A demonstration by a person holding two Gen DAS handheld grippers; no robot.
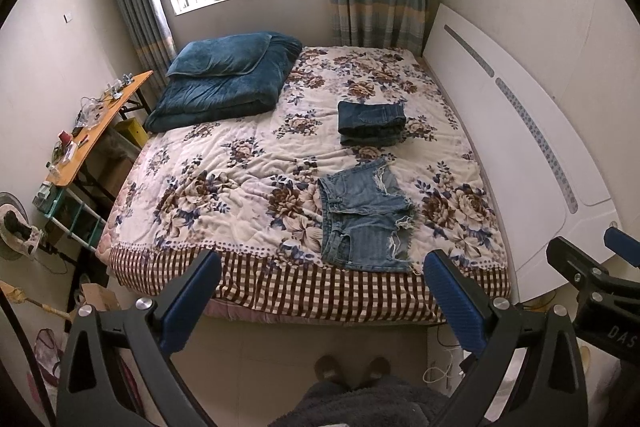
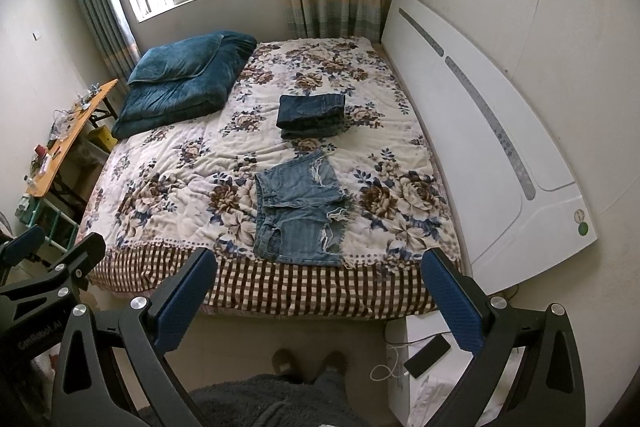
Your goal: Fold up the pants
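Pale-blue frayed denim shorts (image 1: pixel 366 217) lie flat and unfolded at the near edge of the floral quilted bed (image 1: pixel 224 163), waistband to the left. Nearest, the left gripper (image 1: pixel 320 299) and right gripper (image 2: pixel 320 297) hover short of the mattress, jaws spread wide and empty. Folding seems not yet begun; the next move likely calls for reaching in to pinch two corners. Farther off sits a folded dark-blue jeans stack (image 1: pixel 371 123), then a teal plush blanket (image 1: pixel 224 83).
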